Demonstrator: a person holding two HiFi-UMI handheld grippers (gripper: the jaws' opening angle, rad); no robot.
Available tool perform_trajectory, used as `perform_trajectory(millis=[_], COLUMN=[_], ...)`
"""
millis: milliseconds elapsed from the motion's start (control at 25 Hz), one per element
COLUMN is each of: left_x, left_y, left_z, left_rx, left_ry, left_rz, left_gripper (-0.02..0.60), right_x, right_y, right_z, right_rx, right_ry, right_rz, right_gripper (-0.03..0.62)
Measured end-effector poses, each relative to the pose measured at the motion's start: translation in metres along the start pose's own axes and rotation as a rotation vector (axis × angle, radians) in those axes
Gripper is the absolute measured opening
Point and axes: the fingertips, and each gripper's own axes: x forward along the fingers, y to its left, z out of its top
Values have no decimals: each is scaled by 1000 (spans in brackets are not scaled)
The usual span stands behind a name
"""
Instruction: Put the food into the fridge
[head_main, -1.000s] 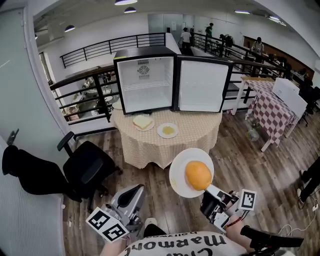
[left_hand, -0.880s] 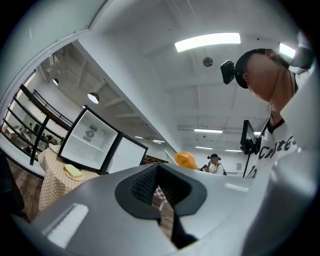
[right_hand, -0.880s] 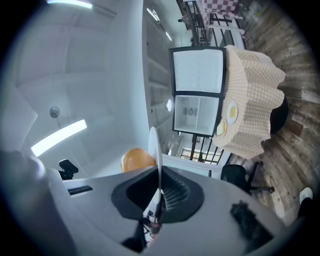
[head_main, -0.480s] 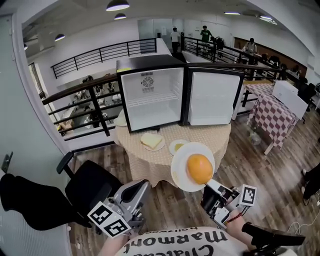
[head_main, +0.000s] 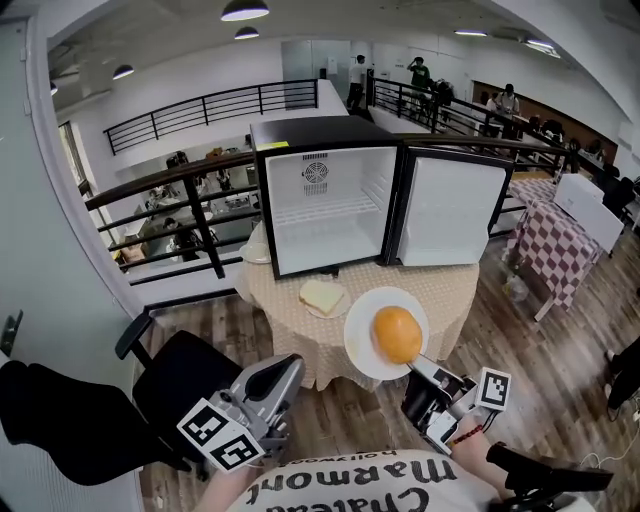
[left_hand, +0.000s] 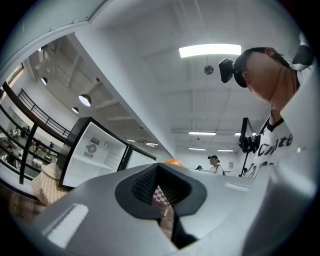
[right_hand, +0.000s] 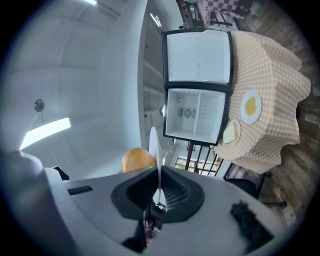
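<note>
Now right gripper (head_main: 414, 364) clamps the plate (head_main: 361, 341) rim — orange food (head_main: 397, 334) just beyond its jaws — left gripper (head_main: 286, 369) closed.

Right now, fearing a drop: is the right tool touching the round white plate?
Touching. The right gripper view shows the right tool shut on the rim of the round white plate, edge-on between its jaws.

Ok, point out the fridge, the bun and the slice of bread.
fridge (head_main: 322, 195): head view, inner back wall.
bun (head_main: 397, 334): head view, its top.
slice of bread (head_main: 321, 296): head view, its middle.
</note>
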Motion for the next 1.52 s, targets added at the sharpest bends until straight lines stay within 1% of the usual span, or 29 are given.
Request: perform_trajectory(millis=[120,280,400,560,840,1120,1240,1360,1520], left_x=[3,13,21,37,71,102,114,124,137], left_y=[17,37,57,87,143,198,220,239,263], left_z=[1,-5,-3,4,14,21,22,20,11], left_rx=[-9,-27,-28,-16,-26,-39,-39,-67,-108], left_ry=[-7,6,0,-14,-20,-25,-21,-13,15], left_rz=[15,12,17,33,53,109,123,134,151], left_gripper=[6,6,6,6,6,6,6,6,6], right_x=[12,27,45,76,132,187,208,226,245], right_y=[-12,-34,-51,-69,-92,-120,-135,-152,-174], right_z=[6,22,38,57,106,153,177,199,225], right_rx=[8,24,41,54,55,76,78,96,112], right_ry=[-1,-11,-20,-4,7,24,16,1,-13], right_rz=[-16,-49,-66,-75,-77,-94,-99,-121,-172], right_gripper=[23,23,23,23,23,23,23,24,24])
